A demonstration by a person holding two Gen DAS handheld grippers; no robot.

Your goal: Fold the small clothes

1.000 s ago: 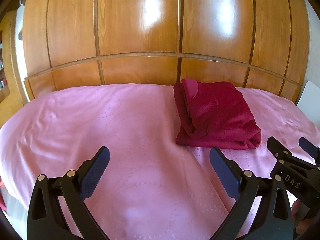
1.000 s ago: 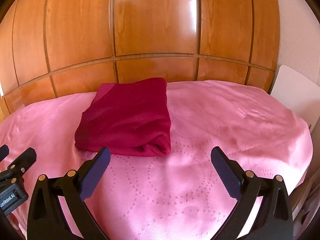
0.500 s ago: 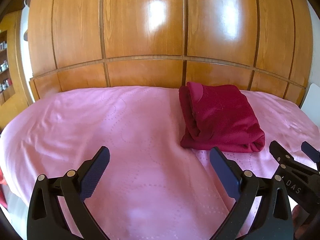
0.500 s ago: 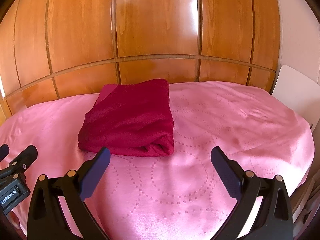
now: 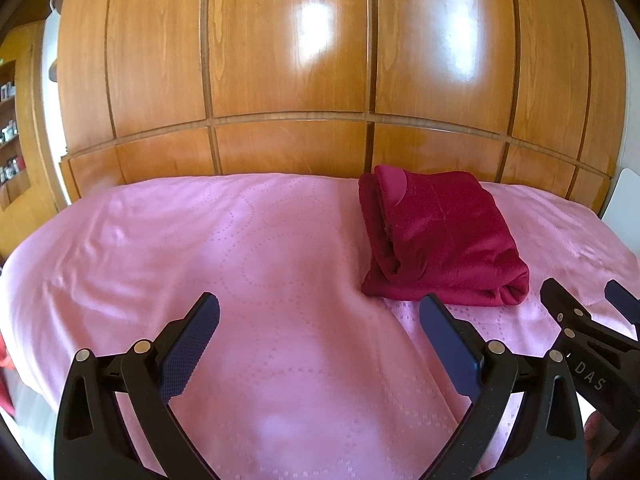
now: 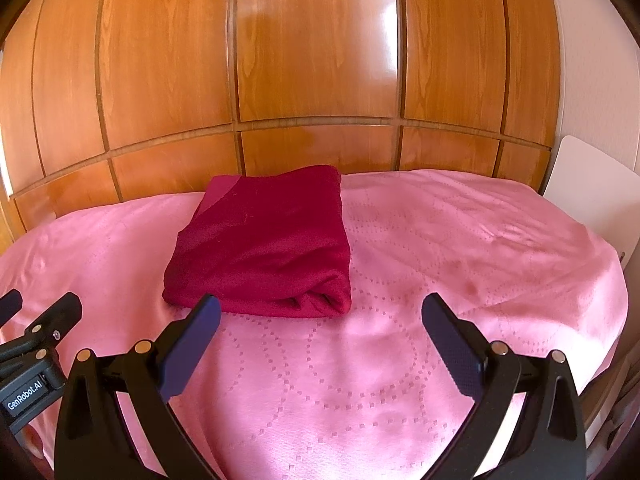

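We see the dark red garment (image 6: 264, 248) folded on the pink bedspread (image 6: 440, 240), near the wooden headboard (image 6: 320, 60). Our left gripper (image 5: 320, 320) and right gripper (image 6: 320, 320) gape empty, clear of it. We judge folding done; withdraw without snagging. Since earlier, both views have shifted slightly.

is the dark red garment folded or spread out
Folded: the dark red garment lies as a compact layered rectangle on the pink bedspread, with stacked edges visible at its left side.
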